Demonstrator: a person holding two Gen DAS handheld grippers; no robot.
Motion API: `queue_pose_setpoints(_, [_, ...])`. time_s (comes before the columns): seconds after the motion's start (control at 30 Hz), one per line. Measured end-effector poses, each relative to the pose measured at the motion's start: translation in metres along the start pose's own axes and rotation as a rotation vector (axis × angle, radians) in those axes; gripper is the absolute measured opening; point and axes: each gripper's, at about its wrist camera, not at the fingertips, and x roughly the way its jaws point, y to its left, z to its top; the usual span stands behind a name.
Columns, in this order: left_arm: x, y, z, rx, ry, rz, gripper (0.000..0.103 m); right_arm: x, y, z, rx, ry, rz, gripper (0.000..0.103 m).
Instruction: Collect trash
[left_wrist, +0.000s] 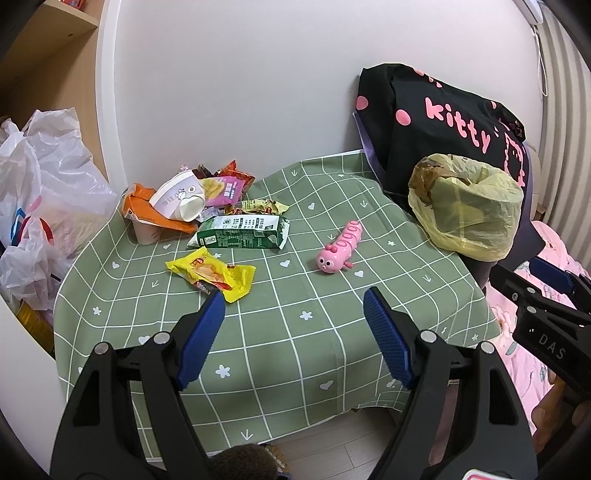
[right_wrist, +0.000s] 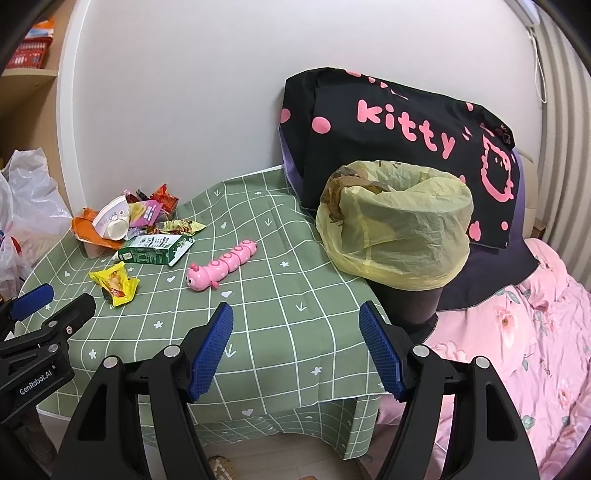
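Note:
Trash lies on the green checked tablecloth (left_wrist: 295, 332): a yellow snack wrapper (left_wrist: 212, 273) (right_wrist: 115, 283), a green milk carton (left_wrist: 240, 232) (right_wrist: 155, 251), and a far-left heap with a crushed paper cup (left_wrist: 181, 201) (right_wrist: 112, 221), an orange bag (left_wrist: 147, 210) and small wrappers (left_wrist: 225, 184). A bin lined with a yellow bag (left_wrist: 467, 206) (right_wrist: 395, 229) stands at the table's right. My left gripper (left_wrist: 293, 306) is open and empty above the near table, just right of the yellow wrapper. My right gripper (right_wrist: 295, 321) is open and empty over the near table edge.
A pink caterpillar toy (left_wrist: 341, 247) (right_wrist: 221, 267) lies mid-table. A black "kitty" bag (left_wrist: 443, 122) (right_wrist: 388, 122) leans on the wall behind the bin. White plastic bags (left_wrist: 40, 206) pile up left of the table. A pink floral quilt (right_wrist: 517, 350) lies right.

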Motion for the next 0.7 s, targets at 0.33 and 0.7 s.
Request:
queue_pose_setpoints(0.33, [-0.0013, -0.0021, 0.0008, 0.002, -0.002, -0.003, 0.074, -0.0024, -0.0024, -0.0006, 0.006, -0.006, -0.005, 0.067])
queue_pose_setpoints(0.7, [-0.0031, -0.0037, 0.0025, 0.005, -0.006, -0.008, 0.074, -0.0038, -0.0050, -0.0009, 0.009, -0.009, -0.006, 0.067])
